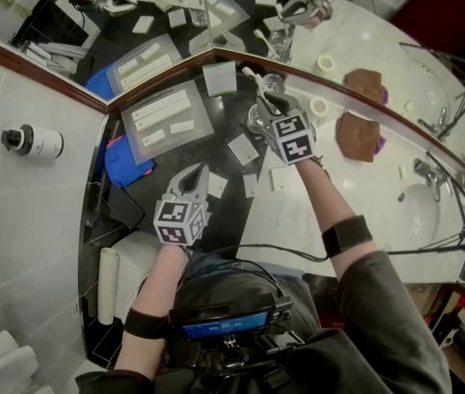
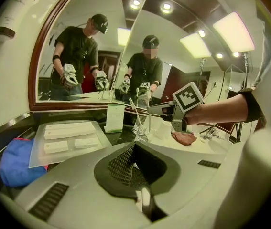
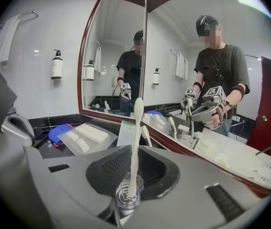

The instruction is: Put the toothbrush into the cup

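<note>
Dark counter (image 1: pixel 228 121) lay under mirrors. The right gripper (image 3: pixel 136 149) pinched the toothbrush (image 3: pixel 137 123) in its jaws, upright from 6 to 12 o'clock, low end at the cup (image 3: pixel 121 197) below. The left gripper (image 2: pixel 134 146) had its jaws closed, empty.

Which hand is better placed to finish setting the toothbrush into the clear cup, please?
Right. The right gripper holds the toothbrush upright between its fingers, with its lower end at the cup. The left gripper is shut, empty and set back from it.
</note>
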Action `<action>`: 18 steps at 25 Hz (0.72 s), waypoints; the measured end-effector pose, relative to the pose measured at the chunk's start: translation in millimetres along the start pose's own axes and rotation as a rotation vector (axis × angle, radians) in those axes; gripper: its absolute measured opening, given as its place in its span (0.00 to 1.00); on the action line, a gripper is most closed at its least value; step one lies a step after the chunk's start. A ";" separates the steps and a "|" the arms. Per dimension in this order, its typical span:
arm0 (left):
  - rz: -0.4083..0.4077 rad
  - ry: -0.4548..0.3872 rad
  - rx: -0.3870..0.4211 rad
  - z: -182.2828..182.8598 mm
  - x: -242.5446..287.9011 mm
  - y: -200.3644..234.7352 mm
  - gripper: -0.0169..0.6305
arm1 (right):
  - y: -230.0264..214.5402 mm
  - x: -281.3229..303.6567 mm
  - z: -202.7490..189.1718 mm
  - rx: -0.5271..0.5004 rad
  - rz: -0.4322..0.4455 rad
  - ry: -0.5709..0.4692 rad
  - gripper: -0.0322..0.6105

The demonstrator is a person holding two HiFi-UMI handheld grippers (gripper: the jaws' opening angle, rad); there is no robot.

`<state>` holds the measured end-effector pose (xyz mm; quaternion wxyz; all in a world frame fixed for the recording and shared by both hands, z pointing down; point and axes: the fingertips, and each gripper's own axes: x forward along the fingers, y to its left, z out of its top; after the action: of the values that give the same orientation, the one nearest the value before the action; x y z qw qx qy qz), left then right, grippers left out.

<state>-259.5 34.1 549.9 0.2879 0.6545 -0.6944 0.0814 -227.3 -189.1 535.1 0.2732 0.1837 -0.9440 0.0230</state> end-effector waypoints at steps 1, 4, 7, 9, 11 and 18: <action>-0.003 -0.004 0.004 1.4 -0.9 -2.5 0.03 | -1.4 -7.2 5.3 0.003 -0.009 -0.016 0.15; -0.014 -0.017 0.017 5.9 -4.4 -11.8 0.03 | -5.2 -32.3 20.7 0.022 -0.031 -0.062 0.15; -0.024 -0.029 0.029 10.2 -7.8 -20.5 0.03 | -7.2 -59.8 33.9 0.041 -0.054 -0.096 0.15; -0.034 -0.038 0.038 14.7 -9.3 -26.1 0.03 | -7.4 -79.4 40.3 0.058 -0.070 -0.108 0.15; -0.047 -0.047 0.047 19.1 -10.1 -32.1 0.03 | -8.0 -99.5 42.5 0.081 -0.092 -0.107 0.15; -0.100 -0.054 0.071 22.8 -9.6 -53.3 0.03 | -6.3 -155.0 -4.1 0.197 -0.162 -0.021 0.15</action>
<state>-215.5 24.3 512.2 0.2494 0.7001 -0.6650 0.0737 -101.6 -142.5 457.0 0.2450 0.2855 -0.9220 0.0914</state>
